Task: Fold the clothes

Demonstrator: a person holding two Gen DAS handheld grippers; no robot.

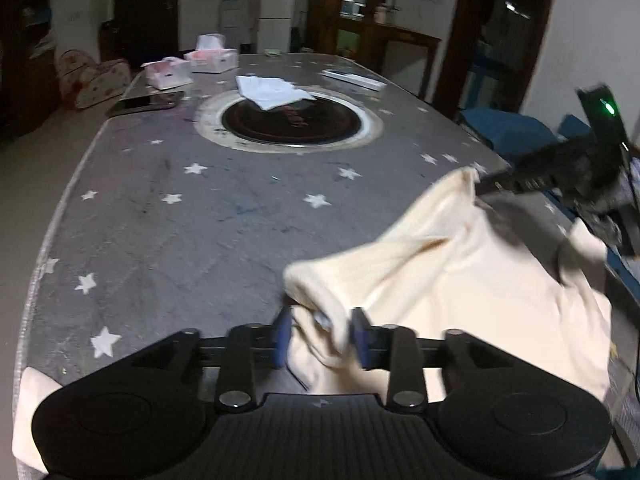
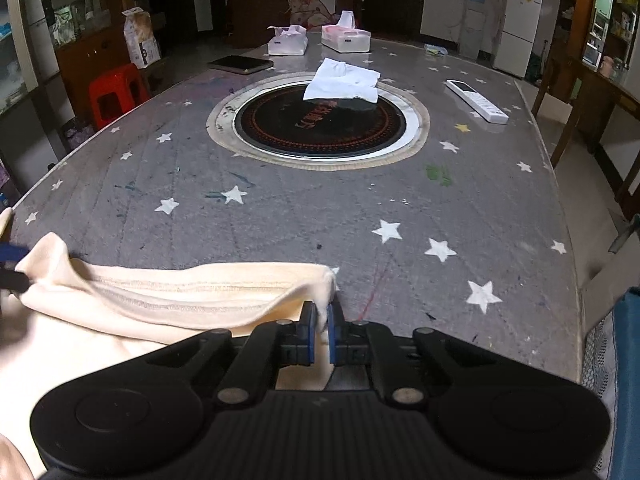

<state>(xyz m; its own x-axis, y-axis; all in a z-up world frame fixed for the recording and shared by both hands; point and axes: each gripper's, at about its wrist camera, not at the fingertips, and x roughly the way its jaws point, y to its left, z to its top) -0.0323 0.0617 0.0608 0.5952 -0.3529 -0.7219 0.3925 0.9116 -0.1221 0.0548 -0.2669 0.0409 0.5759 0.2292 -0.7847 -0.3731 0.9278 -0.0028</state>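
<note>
– Cream fabric at the near end of the table: is that the garment?

– Yes. The cream garment (image 1: 460, 264) lies bunched at the near edge of the grey star-patterned table (image 1: 180, 220), stretched between the two tools with its upper edge lifted off the surface.

– What is the left gripper (image 1: 321, 334) doing?

– Its jaws stand apart, with a rolled hem of the garment sitting in the gap. The blue pads (image 1: 282, 338) flank the fabric, but they do not look pressed onto it, so I read it as released.

– And the right one?

– The right gripper (image 2: 320, 322) is clenched on a corner of the garment; its own view shows a thin fold pinched between the two nearly closed pads. From the left wrist view that corner hangs from its fingertips, over by the table's right edge.

– So the fabric spans from one tool to the other?

– It does. In the right wrist view the hem runs leftwards as a sagging band to the left tool's blue finger at the picture's edge.

– What else is on the table?

– A round black hob (image 2: 320, 124) set in the middle, with a white cloth (image 2: 344, 80) lying across its far rim. Beyond those are two tissue packs (image 2: 346, 38), a dark tablet (image 2: 240, 64) to the left and a white remote (image 2: 476, 100) to the right, all well apart from the garment.
</note>
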